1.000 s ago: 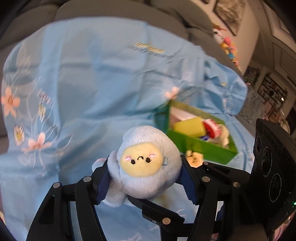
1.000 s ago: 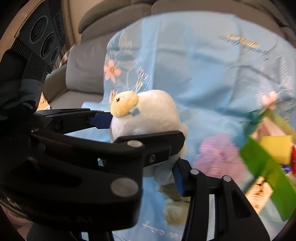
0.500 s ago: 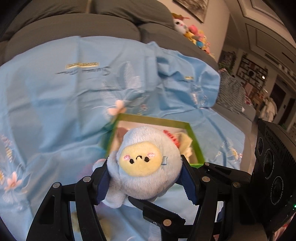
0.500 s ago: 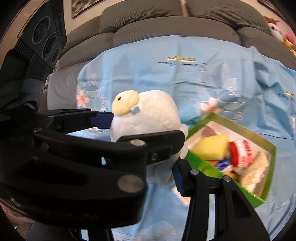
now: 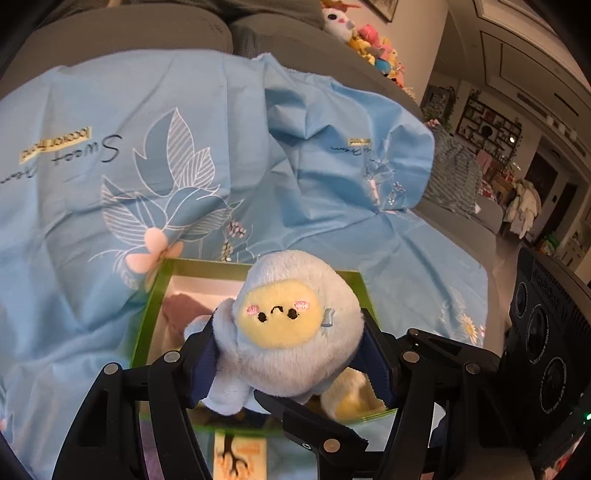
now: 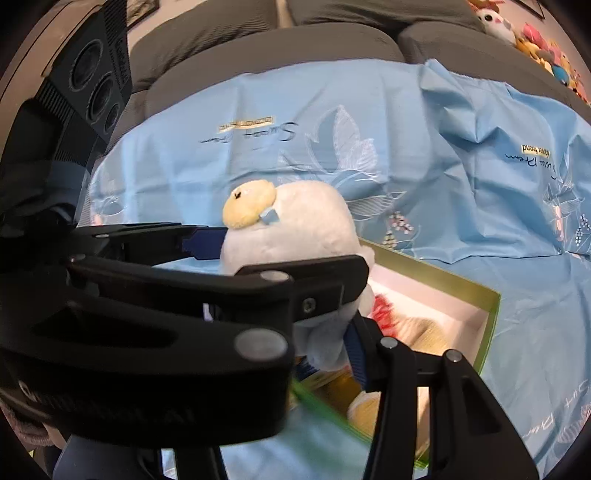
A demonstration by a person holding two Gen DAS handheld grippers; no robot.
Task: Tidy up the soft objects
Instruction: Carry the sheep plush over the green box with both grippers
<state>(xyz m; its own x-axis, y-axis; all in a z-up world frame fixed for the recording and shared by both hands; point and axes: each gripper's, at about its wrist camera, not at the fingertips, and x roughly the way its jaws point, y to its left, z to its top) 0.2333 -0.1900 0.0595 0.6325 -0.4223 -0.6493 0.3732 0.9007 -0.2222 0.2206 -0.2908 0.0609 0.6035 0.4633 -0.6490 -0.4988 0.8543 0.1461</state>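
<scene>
Since a second ago, you are swinging the blue plush over the green box, both left gripper and right gripper clenching it; "Sweet" is showing on the blue sheet beyond.

I was in a home living room: a grey sofa ran across twelve o'clock under a blue floral sheet, soft toys heaped at one o'clock, and display shelves with hung coats stood toward two o'clock.
</scene>
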